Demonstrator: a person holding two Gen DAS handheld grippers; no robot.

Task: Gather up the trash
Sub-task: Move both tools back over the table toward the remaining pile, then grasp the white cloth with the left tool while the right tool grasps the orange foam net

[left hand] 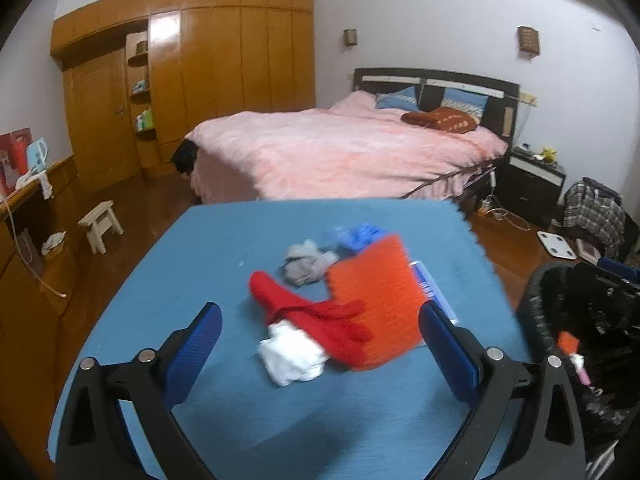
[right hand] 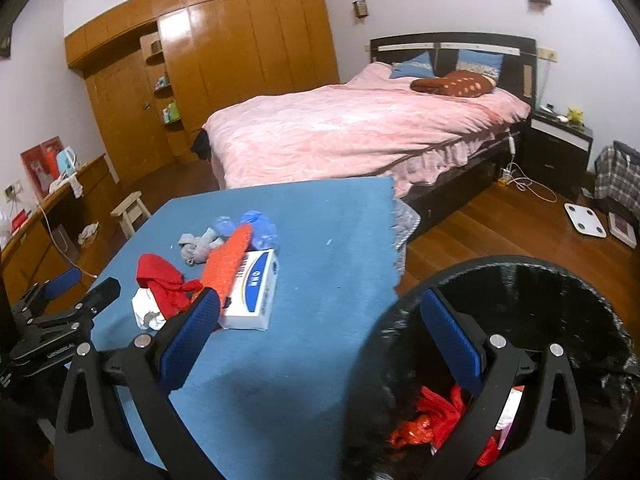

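1. On the blue cloth-covered counter [left hand: 200, 248], lower centre of the left wrist view, we count one crumpled white tissue wad [left hand: 290, 354]: feather-light, soft; we judge pinching its bulk best.
2. One limp red fabric scrap [left hand: 304, 310] drapes over it, likely to snag.
3. One grey rag [left hand: 306, 266], one blue plastic wad [left hand: 354, 234], one orange mesh sheet [left hand: 378, 292], one white-and-blue cardboard box [right hand: 252, 294].
4. Left hand-held gripper [left hand: 320, 354] open, empty.
5. Right hand-held gripper [right hand: 320, 336] open above one black-lined trash bin [right hand: 560, 280].
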